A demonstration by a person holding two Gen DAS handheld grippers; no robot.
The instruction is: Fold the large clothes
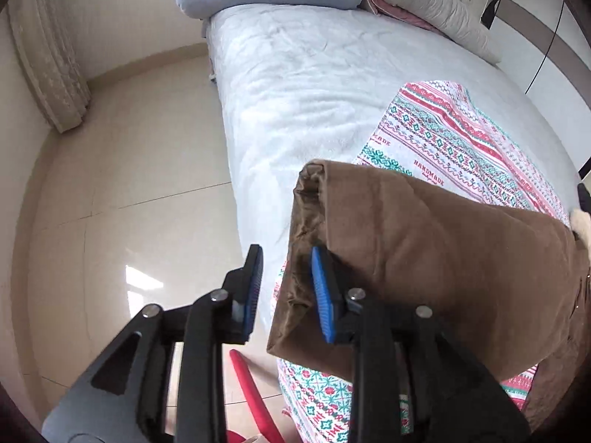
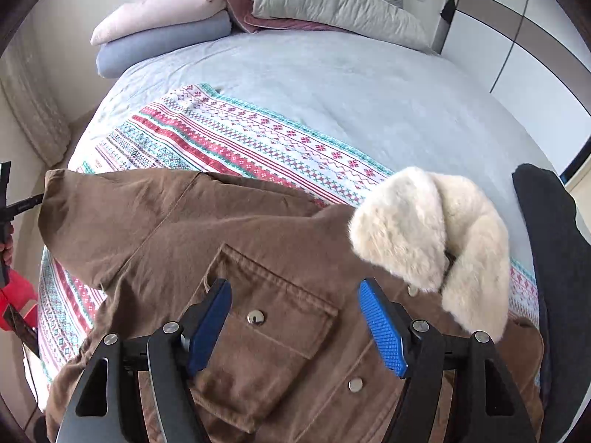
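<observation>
Jacket: we see a brown jacket [image 2: 258, 258] with a cream fleece collar [image 2: 436, 232] lying front-up across the patterned blanket [image 2: 236, 136] at the foot of the bed [image 2: 369, 85], snaps and chest pocket [image 2: 266, 328] showing.
Sleeve: one sleeve [image 1: 424, 243] stretches out toward the bed's left edge, its open cuff [image 1: 306, 199] facing our left claw.
Left claw: our left claw [image 1: 286, 291] is spread wide; its right pad [image 1: 323, 295] lies against the cuff end of the sleeve, while the other pad stands apart over the floor [image 1: 129, 184]. It grips nothing.
Right claw: our right claw [image 2: 295, 325] hangs over the chest pocket, released, pads on either side of the pocket flap and a snap [image 2: 255, 317]; whether they touch the cloth we cannot tell.
Step in hand: we judge it to be the sleeve fold, taking the cuff and bringing it in across the chest.
How to do it well: we should take both layers of the cuff between the pads, not just the upper one, then carry the sleeve flat over the front so the shoulder seam forms the crease.
Right claw's part: pressing down near the pocket would likely keep the body from sliding on the blanket.
Risk: the heavy cloth may slip from a shallow pinch, and the bulky collar may keep the fold from lying flat.
</observation>
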